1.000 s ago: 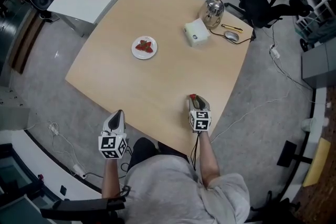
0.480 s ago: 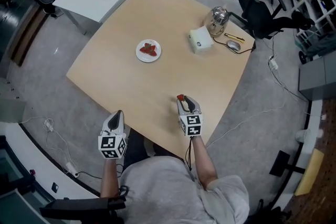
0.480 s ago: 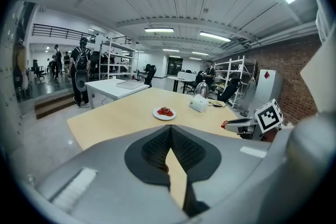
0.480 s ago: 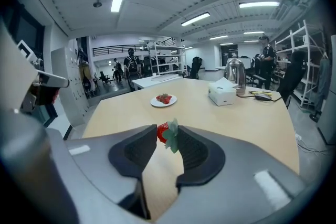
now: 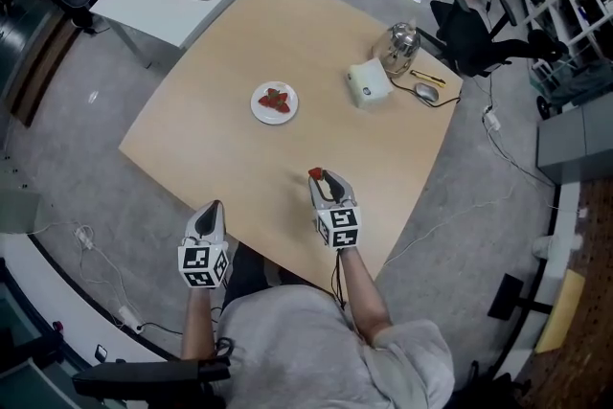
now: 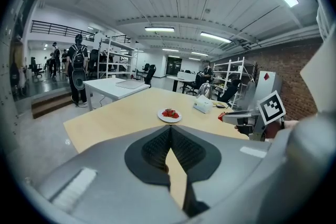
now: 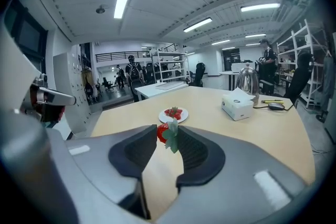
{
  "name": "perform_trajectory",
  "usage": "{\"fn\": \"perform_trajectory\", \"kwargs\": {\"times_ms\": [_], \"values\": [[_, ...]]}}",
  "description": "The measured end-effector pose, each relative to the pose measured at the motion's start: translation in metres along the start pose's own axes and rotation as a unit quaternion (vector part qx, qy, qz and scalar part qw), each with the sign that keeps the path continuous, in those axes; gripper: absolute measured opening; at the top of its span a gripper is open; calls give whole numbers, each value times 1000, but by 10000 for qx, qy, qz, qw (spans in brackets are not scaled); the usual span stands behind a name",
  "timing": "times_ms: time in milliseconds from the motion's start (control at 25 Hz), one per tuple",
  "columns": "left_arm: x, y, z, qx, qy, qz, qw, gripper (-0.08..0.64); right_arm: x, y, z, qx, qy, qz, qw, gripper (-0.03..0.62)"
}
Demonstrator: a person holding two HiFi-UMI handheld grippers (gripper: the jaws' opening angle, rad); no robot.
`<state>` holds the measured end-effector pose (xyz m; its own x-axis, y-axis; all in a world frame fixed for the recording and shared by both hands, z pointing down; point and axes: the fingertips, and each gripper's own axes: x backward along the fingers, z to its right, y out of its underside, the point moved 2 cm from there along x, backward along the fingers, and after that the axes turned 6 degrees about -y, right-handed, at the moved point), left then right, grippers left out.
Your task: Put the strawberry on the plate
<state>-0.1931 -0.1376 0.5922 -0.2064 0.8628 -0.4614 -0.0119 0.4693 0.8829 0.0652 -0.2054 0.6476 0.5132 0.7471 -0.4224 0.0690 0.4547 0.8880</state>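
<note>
The table (image 5: 239,158) is filling most of the head view, its near edge running just ahead of the person (image 5: 316,350), a broad bare stretch lying between that edge and the middle. The right gripper (image 5: 322,181) is hanging over the near part, jaws pinching the strawberry (image 7: 161,131) at their tips. The left gripper (image 6: 168,136) is hovering by the near edge, jaws pressed together on nothing. The kettle (image 5: 401,40), box (image 5: 368,83) and mouse (image 5: 424,92) are crowding the far right corner. The plate (image 5: 260,113), well apart from the strawberry and clear of every edge, is carrying other red berries (image 5: 276,100). Black-and-white square markers are showing on each gripper's cube (image 5: 336,227).
</note>
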Motion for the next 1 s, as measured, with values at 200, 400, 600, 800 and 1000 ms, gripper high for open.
{"fn": "perform_trajectory", "kwargs": {"times_ms": [200,400,600,800,1000], "values": [[-16,-7,-21,-38,96,-47,9999,20,-24,-13,-7,-68,44,54,10000,130],[-31,-13,-41,-37,176,-79,9998,20,-50,-22,-17,-85,45,42,9999,130],[-46,-17,-61,-35,251,-156,9996,20,-80,-25,-24,-109,30,-55,9999,130],[-60,-16,-79,-28,290,-264,9992,20,-113,-23,-25,-137,10,-177,9997,130],[-74,-13,-94,7,330,-403,9986,20,-143,-19,-21,-87,5,-320,9995,130]]}}
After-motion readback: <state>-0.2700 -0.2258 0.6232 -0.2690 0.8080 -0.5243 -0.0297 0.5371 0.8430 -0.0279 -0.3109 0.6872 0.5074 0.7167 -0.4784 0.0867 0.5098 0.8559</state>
